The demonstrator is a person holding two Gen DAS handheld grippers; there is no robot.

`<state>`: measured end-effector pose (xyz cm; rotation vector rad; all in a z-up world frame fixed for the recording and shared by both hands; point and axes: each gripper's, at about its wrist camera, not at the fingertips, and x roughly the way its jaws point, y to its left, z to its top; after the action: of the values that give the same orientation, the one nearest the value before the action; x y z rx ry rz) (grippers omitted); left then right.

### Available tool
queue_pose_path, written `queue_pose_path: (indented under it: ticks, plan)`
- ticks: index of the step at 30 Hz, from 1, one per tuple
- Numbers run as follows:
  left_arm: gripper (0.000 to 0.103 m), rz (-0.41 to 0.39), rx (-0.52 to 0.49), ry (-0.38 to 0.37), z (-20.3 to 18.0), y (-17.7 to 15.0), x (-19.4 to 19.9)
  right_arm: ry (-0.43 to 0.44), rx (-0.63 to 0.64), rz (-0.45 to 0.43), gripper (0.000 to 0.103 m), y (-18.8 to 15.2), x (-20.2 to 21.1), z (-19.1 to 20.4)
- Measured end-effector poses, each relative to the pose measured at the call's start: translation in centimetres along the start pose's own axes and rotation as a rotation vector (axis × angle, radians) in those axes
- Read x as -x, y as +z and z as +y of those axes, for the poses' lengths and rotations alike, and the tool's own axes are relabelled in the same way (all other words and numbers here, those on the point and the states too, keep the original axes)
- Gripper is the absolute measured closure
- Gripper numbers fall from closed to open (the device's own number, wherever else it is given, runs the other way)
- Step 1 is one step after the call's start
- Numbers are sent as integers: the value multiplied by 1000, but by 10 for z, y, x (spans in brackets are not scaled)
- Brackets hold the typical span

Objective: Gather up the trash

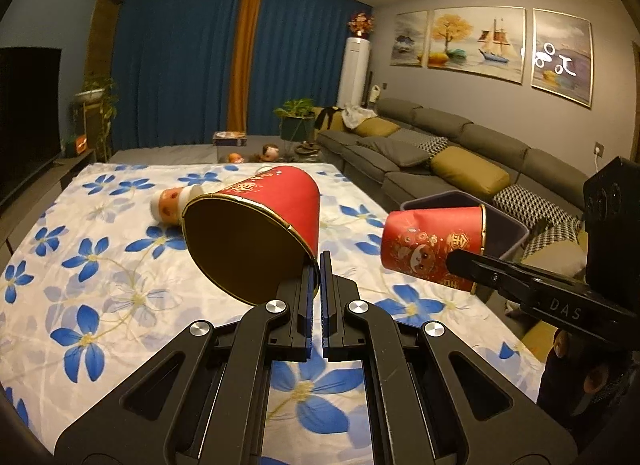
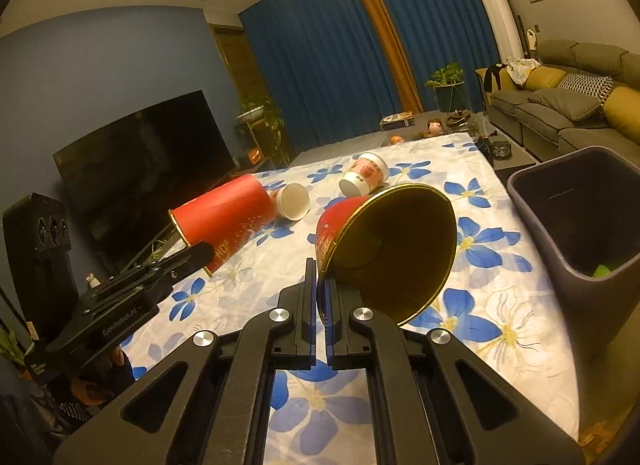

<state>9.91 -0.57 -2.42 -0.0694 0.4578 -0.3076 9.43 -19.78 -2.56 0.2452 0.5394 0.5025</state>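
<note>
Pinching each rim, your left gripper (image 1: 320, 261) and right gripper (image 2: 322, 269) each hold one light, crushable red cup (image 1: 256, 225) above the table (image 1: 100, 265), left of the bin (image 2: 580, 225).

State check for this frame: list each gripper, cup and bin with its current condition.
Left gripper: shut on red cup's rim.
Left red cup: held, tilted, above the table.
Right gripper: shut on red cup's rim.
Right red cup: held, tipped sideways.
Two white cups: lying on the tablecloth.
Bin: open, upright, nearly empty.
</note>
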Motion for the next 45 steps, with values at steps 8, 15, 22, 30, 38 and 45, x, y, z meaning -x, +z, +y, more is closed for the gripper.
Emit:
queue_pose_path:
  ticks: [8,15,22,30,38,45]
  plan:
    - [101,5,-41,-40,-30,7,-17,-57,-3,-41,99,9,23,-24]
    - [101,-14,-130,-90,-70,26,-43,-150,-10,-100,99,30,46,-59]
    - [101,-39,-172,-170,-122,49,-78,-270,-29,-161,99,49,69,-102]
    - [101,-27,-180,-258,-170,60,-123,-360,-70,-181,99,59,76,-145]
    - [101,-1,-196,-290,-195,60,-156,-399,-69,-177,99,61,63,-162]
    - [101,30,-215,-300,-211,58,-181,-411,-99,-165,99,60,54,-176]
